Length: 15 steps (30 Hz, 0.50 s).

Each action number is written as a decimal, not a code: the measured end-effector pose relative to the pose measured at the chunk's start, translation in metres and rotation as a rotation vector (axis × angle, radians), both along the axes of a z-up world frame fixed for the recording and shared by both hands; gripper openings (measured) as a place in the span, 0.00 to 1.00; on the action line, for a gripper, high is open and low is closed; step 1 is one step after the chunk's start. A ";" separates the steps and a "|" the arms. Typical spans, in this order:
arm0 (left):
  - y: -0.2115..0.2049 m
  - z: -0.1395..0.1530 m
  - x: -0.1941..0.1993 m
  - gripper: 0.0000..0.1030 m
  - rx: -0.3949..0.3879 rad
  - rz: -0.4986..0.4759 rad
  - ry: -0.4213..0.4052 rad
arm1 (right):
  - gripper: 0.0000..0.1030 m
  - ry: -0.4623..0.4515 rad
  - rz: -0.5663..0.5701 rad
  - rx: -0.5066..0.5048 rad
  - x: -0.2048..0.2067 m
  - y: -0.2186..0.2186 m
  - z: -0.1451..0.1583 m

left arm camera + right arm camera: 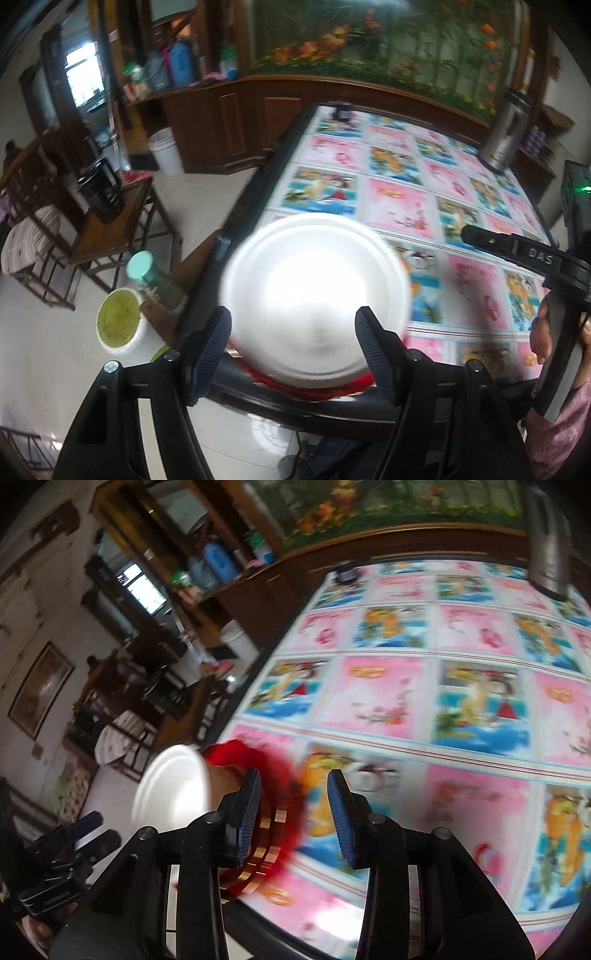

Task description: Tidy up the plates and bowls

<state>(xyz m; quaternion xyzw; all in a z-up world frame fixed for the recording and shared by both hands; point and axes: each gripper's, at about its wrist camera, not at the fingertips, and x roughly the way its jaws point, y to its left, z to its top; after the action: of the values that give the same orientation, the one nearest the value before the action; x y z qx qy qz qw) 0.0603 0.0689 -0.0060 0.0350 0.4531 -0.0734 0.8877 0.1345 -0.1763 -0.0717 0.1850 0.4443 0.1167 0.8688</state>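
A: Where did the white bowl (314, 299) sit?

B: Near the front left corner of the bench (461, 221), upside down as far as I could judge, on top of a red plate (280, 775) with gold marks at its rim. The picture was blurred, so the bowl's exact seat on the plate I could not tell.

A: And the left tongs (299, 350)?

B: Spread wide, one pad on either side of the bowl, and I saw no pad pressing on it. Nothing was pinched.

A: The right tongs (293, 816)?

B: Partly spread, with only the patterned cloth (424, 701) showing in the gap. The left pad (245, 812) stood in front of the red plate's rim, but whether it touched was not clear.

A: So how should the step have been done well?

B: In my judgement the bowl had to come off the plate, or the pair had to move together. The bowl looked wider than a tidy pinch, so the rim was the better hold than the dome. The stack sat close to the bench edge, so any push had to go inward, toward the steel flask (506, 129).
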 end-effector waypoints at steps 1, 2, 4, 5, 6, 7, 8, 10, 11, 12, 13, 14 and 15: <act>-0.012 0.001 -0.002 0.71 0.001 -0.023 -0.006 | 0.37 0.000 -0.017 -0.013 -0.004 -0.009 -0.001; -0.025 0.003 -0.004 0.72 0.000 -0.046 -0.014 | 0.37 0.000 -0.033 -0.029 -0.008 -0.017 -0.002; -0.048 0.005 -0.007 0.76 -0.001 -0.089 -0.028 | 0.37 0.001 -0.077 -0.047 -0.016 -0.038 -0.005; -0.062 0.006 -0.008 0.77 0.001 -0.113 -0.037 | 0.37 0.003 -0.096 -0.047 -0.020 -0.049 -0.006; -0.077 0.006 -0.009 0.77 0.007 -0.138 -0.049 | 0.37 0.004 -0.110 -0.046 -0.024 -0.057 -0.007; -0.088 0.006 -0.010 0.77 0.010 -0.150 -0.061 | 0.37 0.002 -0.130 -0.046 -0.029 -0.068 -0.008; -0.098 0.006 -0.011 0.77 0.011 -0.159 -0.076 | 0.37 -0.003 -0.149 -0.047 -0.033 -0.077 -0.008; -0.120 0.005 -0.014 0.77 0.008 -0.184 -0.120 | 0.37 -0.017 -0.184 -0.049 -0.042 -0.093 -0.008; -0.129 0.004 -0.017 0.77 0.003 -0.189 -0.140 | 0.36 -0.023 -0.193 -0.048 -0.047 -0.101 -0.009; -0.134 0.004 -0.018 0.77 -0.008 -0.189 -0.158 | 0.36 -0.029 -0.197 -0.048 -0.051 -0.105 -0.009; -0.136 0.004 -0.020 0.77 -0.022 -0.183 -0.176 | 0.36 -0.038 -0.198 -0.049 -0.055 -0.108 -0.009; -0.137 0.005 -0.022 0.77 -0.028 -0.163 -0.200 | 0.36 -0.046 -0.195 -0.054 -0.058 -0.109 -0.008; -0.137 0.007 -0.025 0.77 -0.024 -0.139 -0.223 | 0.36 -0.063 -0.185 -0.061 -0.062 -0.109 -0.007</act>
<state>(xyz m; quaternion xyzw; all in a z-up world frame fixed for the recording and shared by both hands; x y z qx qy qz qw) 0.0356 -0.0676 0.0008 0.0636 0.3473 -0.1361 0.9256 0.0725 -0.2853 -0.0788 0.1951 0.4012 0.0280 0.8946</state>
